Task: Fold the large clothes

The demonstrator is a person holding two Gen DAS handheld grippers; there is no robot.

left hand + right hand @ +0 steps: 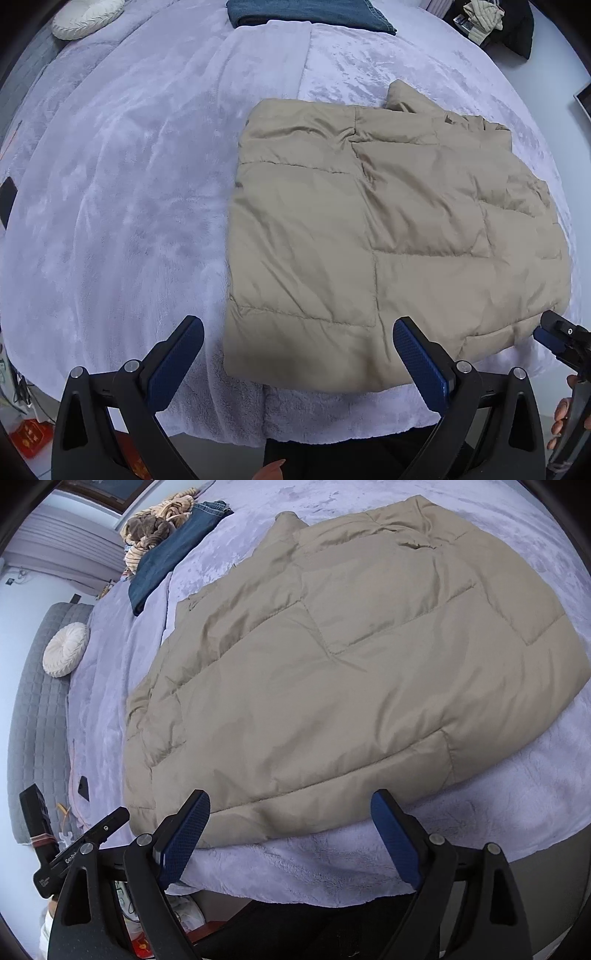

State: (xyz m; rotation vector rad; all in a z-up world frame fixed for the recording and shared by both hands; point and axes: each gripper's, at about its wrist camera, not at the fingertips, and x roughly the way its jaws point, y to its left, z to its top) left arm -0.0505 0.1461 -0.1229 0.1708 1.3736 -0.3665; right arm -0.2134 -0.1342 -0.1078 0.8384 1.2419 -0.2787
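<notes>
Tan quilted jacket spread flat on a lilac blanket near the bed's front edge. Left gripper and right gripper both spread wide above the near hem — nothing between the pads, nothing held.

Jacket flat on blanket, near the bed's front edge. Folded jeans behind it at the far side. Round cushion far left, beside the jeans.
</notes>
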